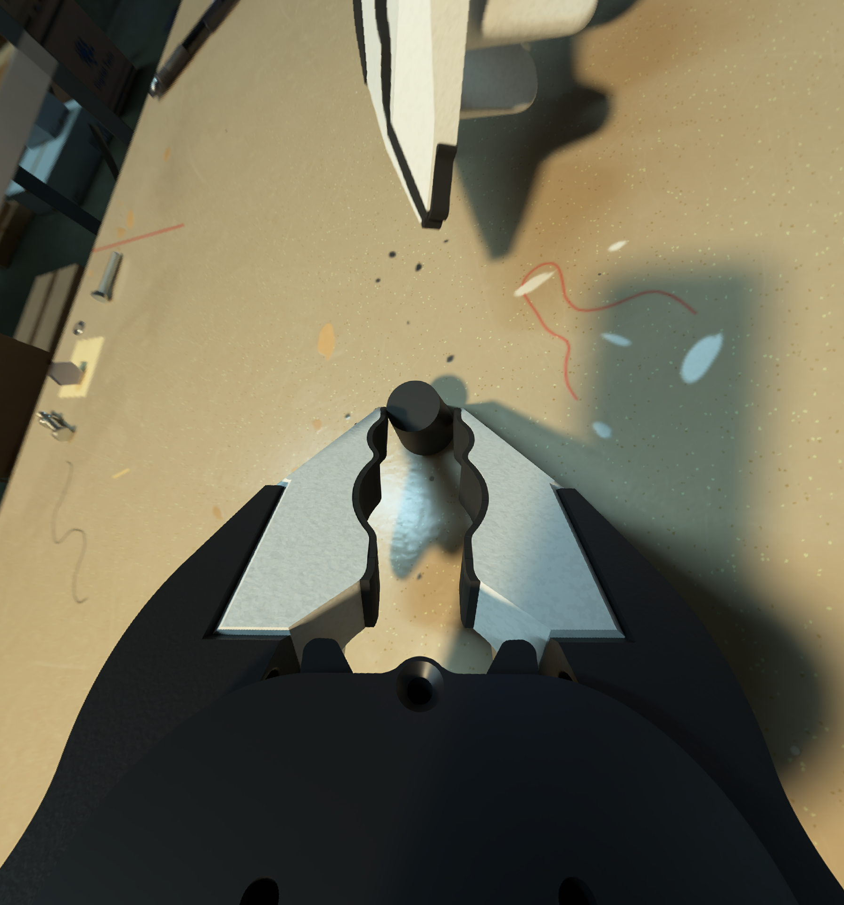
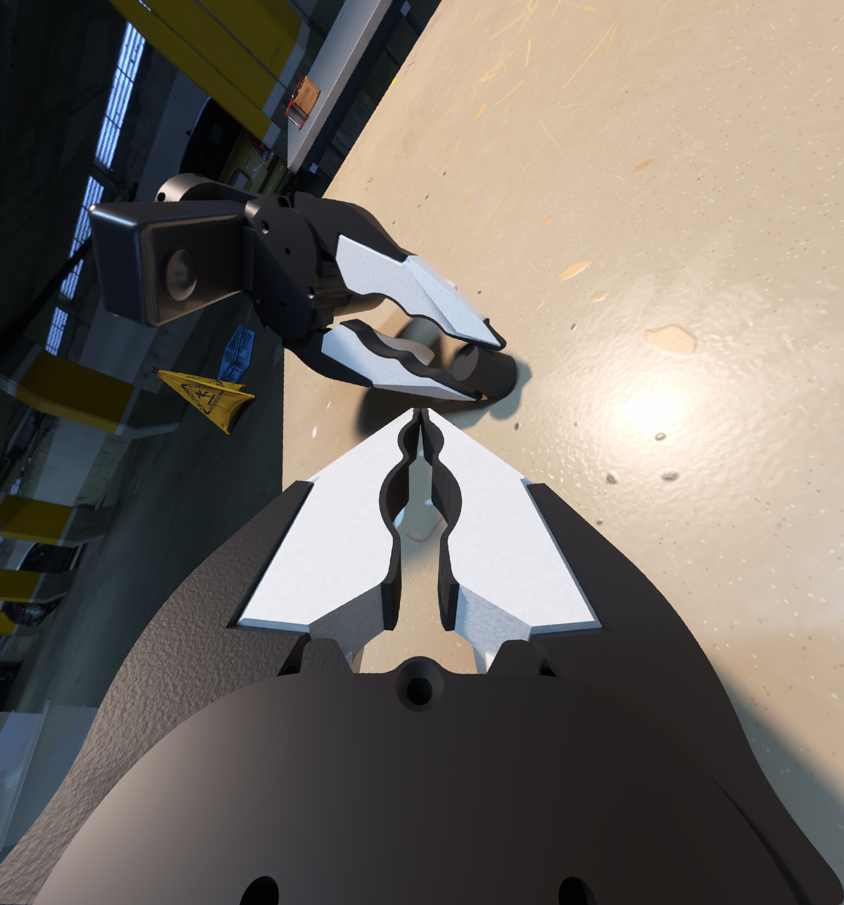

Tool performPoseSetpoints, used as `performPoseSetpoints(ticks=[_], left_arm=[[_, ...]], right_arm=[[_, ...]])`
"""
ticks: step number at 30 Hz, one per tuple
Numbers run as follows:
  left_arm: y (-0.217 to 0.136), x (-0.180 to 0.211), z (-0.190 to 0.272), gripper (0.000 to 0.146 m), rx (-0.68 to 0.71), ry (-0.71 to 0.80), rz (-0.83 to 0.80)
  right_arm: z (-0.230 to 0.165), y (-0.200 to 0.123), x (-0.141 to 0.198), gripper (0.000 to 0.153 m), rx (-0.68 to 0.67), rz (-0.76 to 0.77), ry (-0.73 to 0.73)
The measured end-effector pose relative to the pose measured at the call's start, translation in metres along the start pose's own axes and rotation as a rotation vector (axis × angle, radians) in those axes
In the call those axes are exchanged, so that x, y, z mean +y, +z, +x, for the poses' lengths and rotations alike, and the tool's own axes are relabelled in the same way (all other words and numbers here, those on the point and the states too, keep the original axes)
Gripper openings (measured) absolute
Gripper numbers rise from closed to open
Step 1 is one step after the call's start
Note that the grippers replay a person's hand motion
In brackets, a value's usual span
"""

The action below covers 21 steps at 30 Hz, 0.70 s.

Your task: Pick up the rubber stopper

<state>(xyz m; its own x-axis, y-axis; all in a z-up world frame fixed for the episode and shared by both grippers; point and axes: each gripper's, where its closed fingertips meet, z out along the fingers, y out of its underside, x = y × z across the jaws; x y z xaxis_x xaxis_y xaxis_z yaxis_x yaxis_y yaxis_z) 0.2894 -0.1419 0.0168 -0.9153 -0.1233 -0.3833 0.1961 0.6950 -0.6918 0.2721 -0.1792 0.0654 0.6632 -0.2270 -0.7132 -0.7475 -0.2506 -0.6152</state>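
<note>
The rubber stopper (image 1: 417, 423) is a short black cylinder at tabletop level on the tan table (image 1: 263, 294). My left gripper (image 1: 420, 416) is shut on it, one fingertip pressed on each side. In the right wrist view the left gripper (image 2: 491, 369) shows from the side with the stopper (image 2: 496, 372) between its tips, its shadow right beside it. My right gripper (image 2: 417, 411) is shut and empty, its tips touching, just short of the left gripper's lower finger. It also hangs over the table in the left wrist view (image 1: 434, 220), beyond the stopper.
Along the table's left edge lie a metal bolt (image 1: 106, 276), a yellow paper square (image 1: 81, 365), a small metal wing part (image 1: 56, 423) and a dark pen-like tool (image 1: 190, 49). A red thread (image 1: 567, 333) lies right of the stopper. A yellow floor sign (image 2: 209, 396) stands beyond the edge.
</note>
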Motion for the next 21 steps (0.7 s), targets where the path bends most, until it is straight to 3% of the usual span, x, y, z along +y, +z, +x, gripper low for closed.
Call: performPoseSetpoints(ticks=[6, 21], left_arm=[[-0.009, -0.003, -0.008, 0.026, -0.093, 0.133, -0.047], [-0.012, -0.007, -0.014, 0.026, -0.148, 0.234, -0.063]], right_arm=[[0.0, 0.009, 0.001, 0.0, -0.012, 0.006, 0.005], [0.007, 0.016, -0.002, 0.0, -0.016, 0.037, 0.023]])
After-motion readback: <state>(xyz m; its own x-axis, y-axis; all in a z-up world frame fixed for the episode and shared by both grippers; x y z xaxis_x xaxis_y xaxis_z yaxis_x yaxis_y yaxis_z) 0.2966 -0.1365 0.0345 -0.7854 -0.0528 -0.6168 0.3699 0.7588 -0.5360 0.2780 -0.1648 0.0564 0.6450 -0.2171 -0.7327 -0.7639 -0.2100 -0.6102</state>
